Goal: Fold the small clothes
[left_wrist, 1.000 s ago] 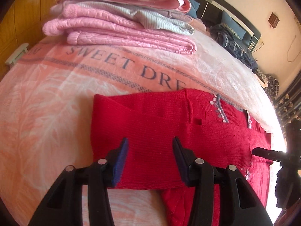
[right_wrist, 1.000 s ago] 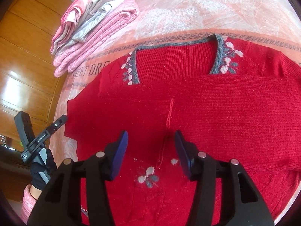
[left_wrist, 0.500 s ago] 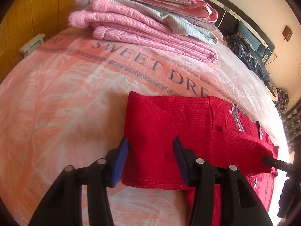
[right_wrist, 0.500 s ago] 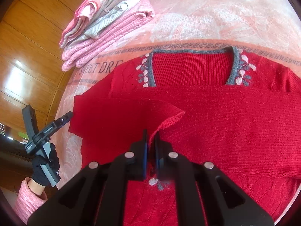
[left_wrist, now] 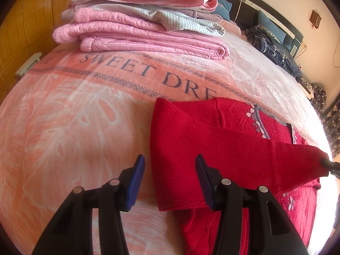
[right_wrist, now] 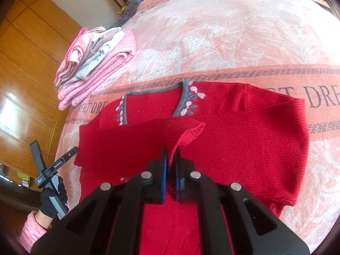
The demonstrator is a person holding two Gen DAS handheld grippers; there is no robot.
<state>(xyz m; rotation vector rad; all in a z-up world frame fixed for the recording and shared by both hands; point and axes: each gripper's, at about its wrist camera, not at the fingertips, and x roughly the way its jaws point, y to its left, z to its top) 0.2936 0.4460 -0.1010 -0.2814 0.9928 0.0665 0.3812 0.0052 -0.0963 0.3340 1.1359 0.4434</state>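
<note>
Sleeve fold: my right gripper (right_wrist: pixel 171 157) pinches the cuff (right_wrist: pixel 190 135) of the sweater (right_wrist: pixel 244 148); left gripper (left_wrist: pixel 170 170) wide open, empty. Next, lay cuff flat.

light: bright daylight, perhaps from the right | glare: blown-out right edge | edges: fisheye-bent, dark corners

Red knit sweater (right_wrist: pixel 244 148) with grey neckline trim bearing white and grey leaf motifs. Blanket (left_wrist: pixel 74 116): peach-pink with white leaf print, grey patterned band, dark lettering. Folded stack (left_wrist: pixel 144 27): pink knits, grey-white stripes. Glove (right_wrist: pixel 52 199) black; sleeve (right_wrist: pixel 31 227) pink.
</note>
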